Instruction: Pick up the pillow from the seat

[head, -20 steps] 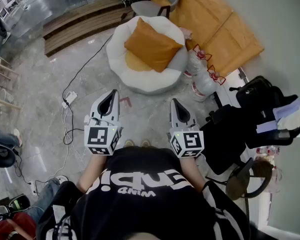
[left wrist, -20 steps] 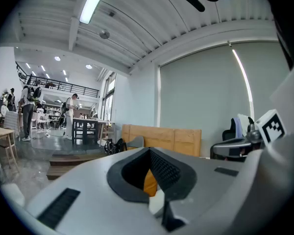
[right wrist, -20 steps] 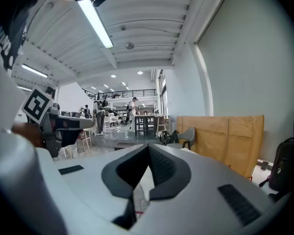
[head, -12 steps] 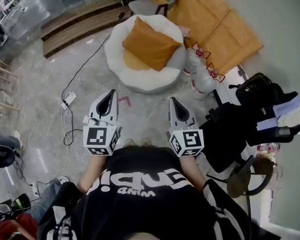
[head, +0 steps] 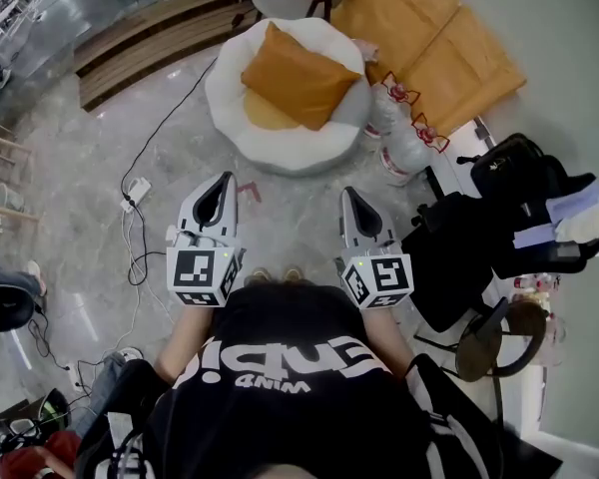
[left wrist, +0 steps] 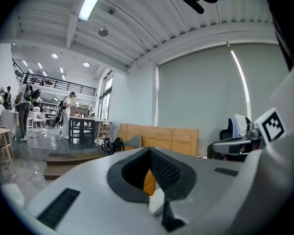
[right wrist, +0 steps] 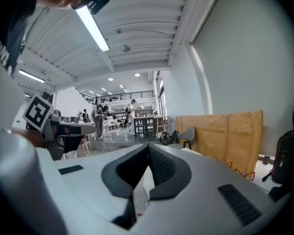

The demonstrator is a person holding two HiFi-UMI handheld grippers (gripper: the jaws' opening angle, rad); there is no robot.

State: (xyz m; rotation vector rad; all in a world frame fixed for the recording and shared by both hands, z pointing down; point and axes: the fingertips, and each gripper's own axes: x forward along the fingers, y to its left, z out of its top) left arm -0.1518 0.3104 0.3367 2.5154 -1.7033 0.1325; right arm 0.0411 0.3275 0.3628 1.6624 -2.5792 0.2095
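An orange pillow leans tilted on a round white seat on the floor ahead of me. My left gripper and right gripper are held side by side in front of my body, well short of the seat and pointing toward it. Both are shut with nothing between the jaws. In the left gripper view a sliver of the pillow shows through the hollow behind the left gripper tips. The right gripper view looks over its closed jaws toward the room.
Cables and a power strip lie on the floor at left. Clear bags with red ties stand right of the seat, orange boards behind them. Black bags and a chair crowd the right side. A wooden step and grey chair lie beyond.
The seat and pillow sit slightly higher in the head view than before. Both grippers keep nearly the same place and stay shut.
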